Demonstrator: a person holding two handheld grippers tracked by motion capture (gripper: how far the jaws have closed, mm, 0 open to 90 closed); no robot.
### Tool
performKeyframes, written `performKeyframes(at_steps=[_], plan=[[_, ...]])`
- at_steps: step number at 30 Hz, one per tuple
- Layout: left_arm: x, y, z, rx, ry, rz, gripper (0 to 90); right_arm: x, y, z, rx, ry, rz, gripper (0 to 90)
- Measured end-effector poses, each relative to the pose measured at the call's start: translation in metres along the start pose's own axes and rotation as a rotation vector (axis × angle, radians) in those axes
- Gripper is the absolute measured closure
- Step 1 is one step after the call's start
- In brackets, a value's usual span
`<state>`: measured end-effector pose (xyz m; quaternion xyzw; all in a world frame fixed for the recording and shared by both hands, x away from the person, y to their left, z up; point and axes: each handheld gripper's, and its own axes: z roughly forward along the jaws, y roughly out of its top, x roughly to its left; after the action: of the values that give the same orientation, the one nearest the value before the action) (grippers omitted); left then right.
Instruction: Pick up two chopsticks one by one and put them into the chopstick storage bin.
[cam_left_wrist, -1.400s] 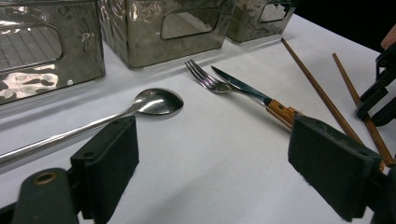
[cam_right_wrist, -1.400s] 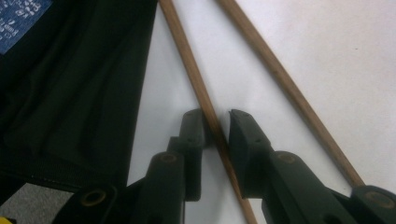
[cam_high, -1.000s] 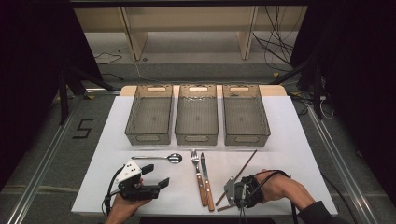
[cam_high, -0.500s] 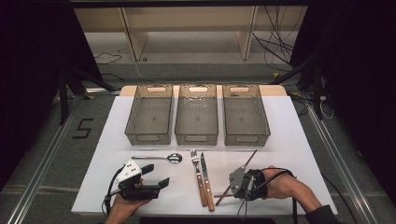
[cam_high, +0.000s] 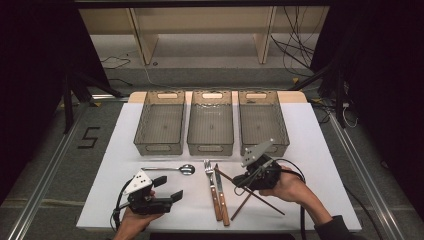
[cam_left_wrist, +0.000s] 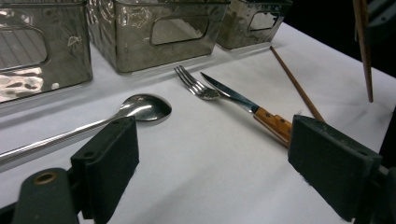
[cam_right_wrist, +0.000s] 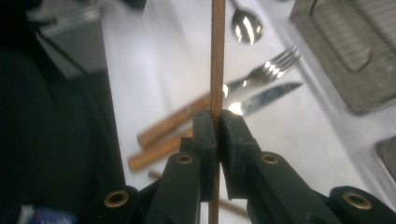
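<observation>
My right gripper (cam_high: 242, 183) (cam_right_wrist: 217, 123) is lifted off the white table, shut on a thin brown chopstick (cam_right_wrist: 217, 56) that stands upright between its pads. That chopstick also hangs at the top right of the left gripper view (cam_left_wrist: 364, 51). A second chopstick (cam_left_wrist: 296, 86) lies on the table beside a wooden-handled knife (cam_high: 220, 192) (cam_left_wrist: 243, 100) and fork (cam_high: 209, 172) (cam_left_wrist: 194, 84). A steel spoon (cam_high: 172, 169) (cam_left_wrist: 140, 107) lies to their left. My left gripper (cam_high: 169, 188) (cam_left_wrist: 215, 163) rests near the front edge, open and empty, below the spoon.
Three empty smoky see-through bins (cam_high: 159, 148) (cam_high: 210, 148) (cam_high: 264, 148) stand side by side at the back of the white table (cam_high: 320, 150). The right gripper hovers just in front of the rightmost bin. The table's front edge lies close behind both hands.
The right gripper has risen from the table's front right toward the bins, carrying the chopstick up with it. The left gripper has stayed put.
</observation>
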<state>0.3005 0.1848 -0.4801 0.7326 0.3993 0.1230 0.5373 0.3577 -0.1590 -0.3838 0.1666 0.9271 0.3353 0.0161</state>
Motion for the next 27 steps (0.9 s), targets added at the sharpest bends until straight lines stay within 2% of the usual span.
performKeyframes(at_steps=[4, 6, 8, 10, 12, 15, 17, 18, 19, 21, 27], plan=[[-0.003, 0.003, 0.004, 0.000, -0.041, -0.025, 16.6, -0.006, 0.014, -0.003, -0.079, 0.019, 0.075, 85.4], [-0.005, 0.004, 0.005, 0.003, -0.050, -0.032, 16.7, -0.010, 0.020, -0.003, -0.117, 0.004, 0.106, 85.4], [-0.012, 0.008, 0.010, 0.007, -0.103, -0.068, 17.1, -0.015, 0.023, -0.002, -0.173, 0.021, 0.147, 85.4], [-0.018, 0.012, 0.015, 0.017, -0.125, -0.076, 17.5, -0.018, 0.025, 0.000, -0.196, 0.007, 0.175, 85.4], [-0.025, 0.017, 0.020, 0.028, -0.154, -0.080, 17.8, -0.020, 0.027, 0.004, -0.224, 0.016, 0.208, 85.4], [-0.033, 0.025, 0.028, 0.032, -0.195, -0.087, 18.9, -0.020, 0.031, 0.009, -0.256, 0.014, 0.231, 85.4], [-0.035, 0.028, 0.030, 0.036, -0.201, -0.079, 20.1, -0.019, 0.034, 0.011, -0.268, 0.022, 0.241, 85.4], [-0.039, 0.035, 0.034, 0.040, -0.211, -0.079, 21.0, -0.019, 0.036, 0.012, -0.273, 0.023, 0.241, 85.4], [-0.039, 0.035, 0.034, 0.040, -0.211, -0.079, 21.8, -0.018, 0.037, 0.014, -0.276, 0.028, 0.244, 85.4], [-0.042, 0.044, 0.041, 0.038, -0.233, -0.098, 24.0, -0.017, 0.040, 0.016, -0.288, 0.040, 0.247, 85.4], [-0.049, 0.054, 0.055, 0.050, -0.274, -0.106, 30.9, -0.013, 0.047, 0.023, -0.300, 0.052, 0.241, 85.3]])
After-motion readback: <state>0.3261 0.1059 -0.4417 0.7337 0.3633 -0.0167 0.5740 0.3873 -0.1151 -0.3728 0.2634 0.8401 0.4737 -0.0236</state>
